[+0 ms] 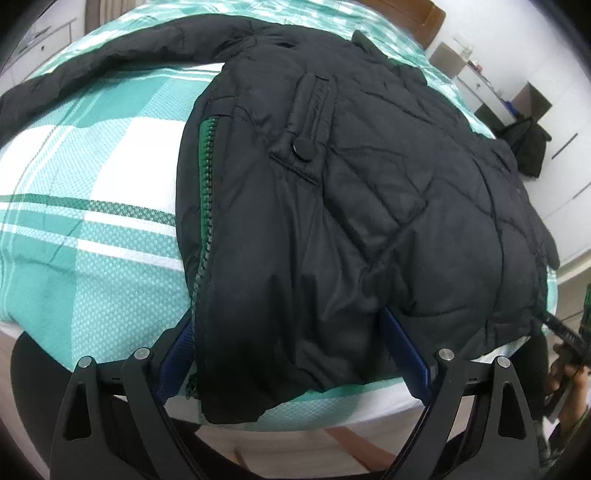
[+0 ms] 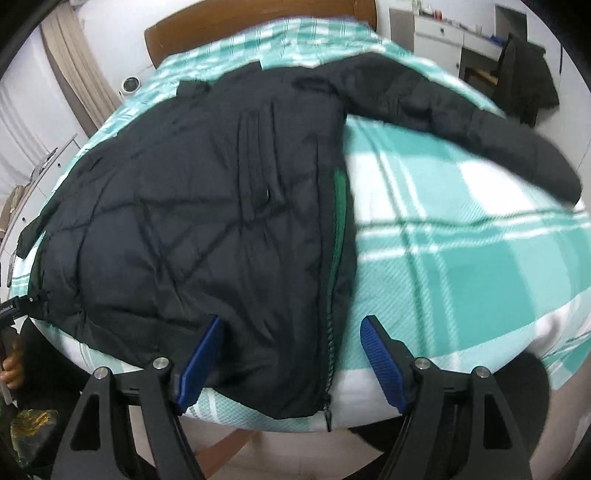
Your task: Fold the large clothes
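A: Where does the jacket (image 1: 369,206) lie?

B: Flat on the bed (image 1: 92,221), over its green-and-white checked cover. It is black and quilted, folded along the front so the green-edged zipper (image 1: 205,177) runs down one side. The hem hangs a little over the near edge of the mattress.

A: And the tongs?

B: The left gripper (image 1: 291,354) is spread wide, one blue pad at the zipper edge and the other against the hem fabric further along. The hem sits between the pads, but they do not press on it. The right gripper (image 2: 291,354) is spread too, straddling the zipper end (image 2: 328,410) at the hem; one pad is against the cloth, the other over bare cover.

A: Any container about?

B: None I can make out holding anything. A white cabinet (image 2: 437,40) stands by the far wall.

A: Room to move?

B: One sleeve (image 2: 480,129) stretches out across the bare checked cover, well apart from the body. That side of the bed is open. A wooden headboard (image 2: 258,18) bounds the far end, and floor shows below the near edge.
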Tool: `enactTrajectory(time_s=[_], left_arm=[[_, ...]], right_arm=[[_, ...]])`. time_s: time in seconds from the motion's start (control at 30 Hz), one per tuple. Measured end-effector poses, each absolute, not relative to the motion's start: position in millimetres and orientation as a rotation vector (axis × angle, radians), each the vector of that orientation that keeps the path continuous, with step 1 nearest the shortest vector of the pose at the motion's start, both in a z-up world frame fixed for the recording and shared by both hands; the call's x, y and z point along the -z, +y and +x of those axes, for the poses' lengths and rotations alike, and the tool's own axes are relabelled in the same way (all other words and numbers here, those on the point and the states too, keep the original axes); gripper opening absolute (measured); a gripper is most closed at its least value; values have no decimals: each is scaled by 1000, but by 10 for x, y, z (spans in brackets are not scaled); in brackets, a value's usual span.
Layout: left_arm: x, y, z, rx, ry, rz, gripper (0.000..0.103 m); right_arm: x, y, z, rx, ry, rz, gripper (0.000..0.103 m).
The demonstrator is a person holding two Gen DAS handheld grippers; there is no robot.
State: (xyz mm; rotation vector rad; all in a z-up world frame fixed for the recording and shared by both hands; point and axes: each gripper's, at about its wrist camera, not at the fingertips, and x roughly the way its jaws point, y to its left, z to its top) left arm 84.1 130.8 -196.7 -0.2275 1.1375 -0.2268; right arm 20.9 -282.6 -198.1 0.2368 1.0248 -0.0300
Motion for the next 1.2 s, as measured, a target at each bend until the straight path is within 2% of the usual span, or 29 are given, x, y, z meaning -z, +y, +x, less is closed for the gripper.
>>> enactTrajectory(time_s=[0.13, 0.17, 0.2, 0.27, 0.3, 0.4, 0.5, 0.63, 0.73, 0.77, 0.83, 0.9, 0.93, 1.0, 1.07, 1.1, 1.2], left_arm=[[1978, 1258, 794, 223, 1140, -196, 74], [1986, 1239, 775, 226, 1140, -197, 67], [1974, 1246, 778, 227, 1139, -197, 60], [1964, 1254, 770, 224, 1137, -198, 50], [1957, 1265, 753, 220, 1135, -197, 43], [1938, 1316, 699, 224, 1134, -202, 30], [1919, 1403, 626, 236, 1143, -222, 25], [1946, 1467, 562, 237, 1153, -240, 25], [1929, 1432, 596, 226, 1156, -218, 29], [1913, 1409, 610, 221, 1152, -206, 34], [1860, 1416, 585, 214, 1138, -200, 45], [1767, 1487, 511, 210, 1109, -225, 64], [1721, 1519, 475, 199, 1089, -236, 70], [1607, 1615, 392, 167, 1040, -260, 90], [1483, 1732, 338, 104, 981, -294, 100], [1443, 1776, 327, 69, 957, -307, 102], [1347, 1865, 362, -68, 905, -293, 102]], right_arm=[[2015, -2835, 227, 6, 1013, 272, 78], [2015, -2832, 231, 4, 1016, 274, 74], [2011, -2828, 224, 3, 1016, 271, 56], [1993, -2825, 224, 11, 1012, 249, 35], [1989, -2822, 213, 7, 1009, 248, 29], [1951, -2789, 161, -6, 1000, 231, 22], [1901, -2783, 98, -13, 993, 217, 20], [1890, -2780, 54, -9, 988, 214, 20], [1911, -2785, 64, 5, 984, 218, 23], [1910, -2787, 67, 14, 980, 228, 24], [1901, -2810, 56, 27, 980, 241, 34], [1879, -2851, 8, 40, 974, 248, 57], [1863, -2871, -22, 50, 968, 245, 59], [1805, -2924, -84, 85, 948, 228, 59], [1728, -2979, -125, 125, 918, 212, 63], [1691, -2999, -128, 140, 904, 207, 68], [1532, -3040, -101, 197, 847, 195, 74]])
